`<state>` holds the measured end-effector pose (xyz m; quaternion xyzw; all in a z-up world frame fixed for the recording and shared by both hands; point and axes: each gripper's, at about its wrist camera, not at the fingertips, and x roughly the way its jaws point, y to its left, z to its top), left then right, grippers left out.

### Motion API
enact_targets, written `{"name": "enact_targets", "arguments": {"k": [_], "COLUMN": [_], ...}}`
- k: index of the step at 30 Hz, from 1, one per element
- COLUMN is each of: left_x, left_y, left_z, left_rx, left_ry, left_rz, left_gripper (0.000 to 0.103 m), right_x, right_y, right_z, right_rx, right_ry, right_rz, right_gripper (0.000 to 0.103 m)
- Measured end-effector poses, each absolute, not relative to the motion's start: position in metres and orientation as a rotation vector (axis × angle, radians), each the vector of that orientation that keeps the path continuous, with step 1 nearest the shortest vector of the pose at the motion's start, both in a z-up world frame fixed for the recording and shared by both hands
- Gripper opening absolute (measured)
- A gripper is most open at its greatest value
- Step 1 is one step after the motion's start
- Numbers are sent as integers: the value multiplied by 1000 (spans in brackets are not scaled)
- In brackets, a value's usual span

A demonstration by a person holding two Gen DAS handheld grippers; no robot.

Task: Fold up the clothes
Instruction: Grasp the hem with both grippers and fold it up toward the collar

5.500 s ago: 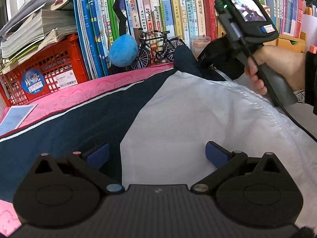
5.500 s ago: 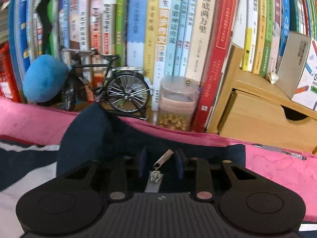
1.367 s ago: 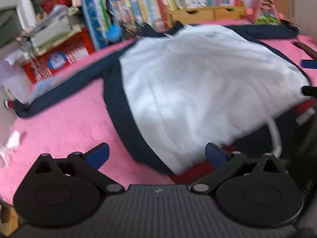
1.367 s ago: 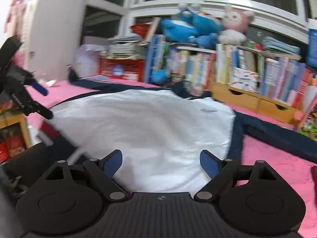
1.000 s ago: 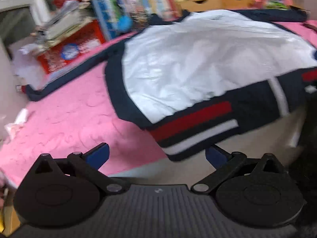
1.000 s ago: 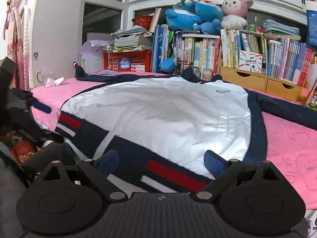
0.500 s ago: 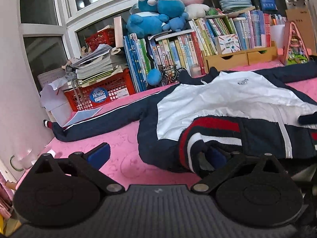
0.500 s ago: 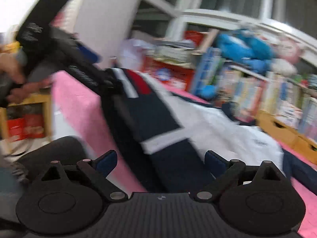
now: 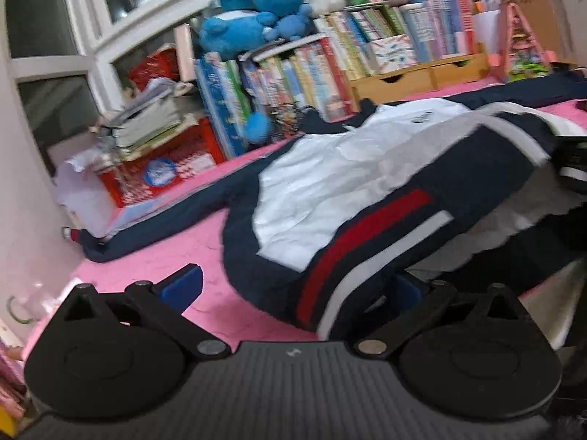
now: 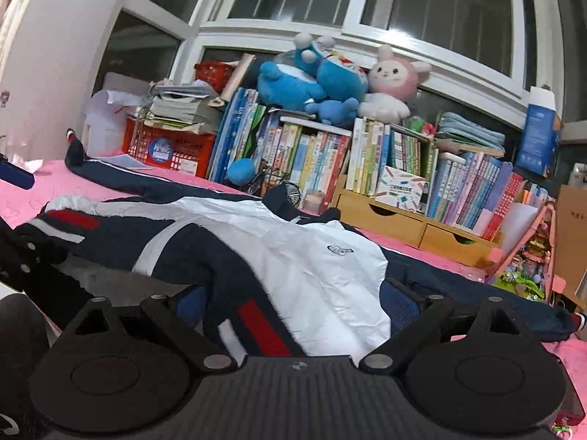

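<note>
A navy and white jacket (image 9: 330,183) lies face up on the pink cover (image 9: 165,249), collar toward the books. Its striped red and white hem (image 9: 359,242) is raised off the edge and turned back over the body. My left gripper (image 9: 293,286) is open, with the hem's left corner lying across its right finger. My right gripper (image 10: 297,304) is open too, and the jacket (image 10: 312,256) drapes between and over its fingers. A blue fingertip (image 10: 14,179) of the left gripper shows at the far left of the right wrist view.
Rows of books (image 9: 293,73), a red basket (image 9: 176,161), wooden drawers (image 10: 422,227) and plush toys (image 10: 312,80) line the far side. One sleeve (image 9: 154,220) stretches left, the other sleeve (image 10: 477,293) right. A dark trouser leg (image 10: 18,330) is at the lower left.
The hem has come up from the near edge and now lies turned back toward the collar. The right wrist view has swung from the left gripper round to the bookshelf.
</note>
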<state>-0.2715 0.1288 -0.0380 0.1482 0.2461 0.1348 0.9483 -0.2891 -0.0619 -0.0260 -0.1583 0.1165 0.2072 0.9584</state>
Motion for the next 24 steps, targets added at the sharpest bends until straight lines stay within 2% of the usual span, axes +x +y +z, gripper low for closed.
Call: {"name": "enact_targets", "arguments": {"k": [7,9,15,20,24], "left_x": [-276,-278,-292,-306,-308], "left_y": [173,184,183,168,190], "left_z": [-10,-4,-15,-29,-42], "left_rx": [136,106,153,251,152], "left_ry": [447,445,521,551,635], "left_rz": [395,403,357,352,319], "left_gripper": [103,103,103,103,103], "right_x": [-304,-306,-302,-312,-313], "right_y": [-68,-78,-154,-163,-170], "right_z": [-78,-82,-65,-60,-70], "right_rx": [-481,-480,-215,-314,-340], "right_ry": [421,423,402,355,398], "right_rz": [437,360,126,90,120], "right_gripper": [98,97,98,99,102]}}
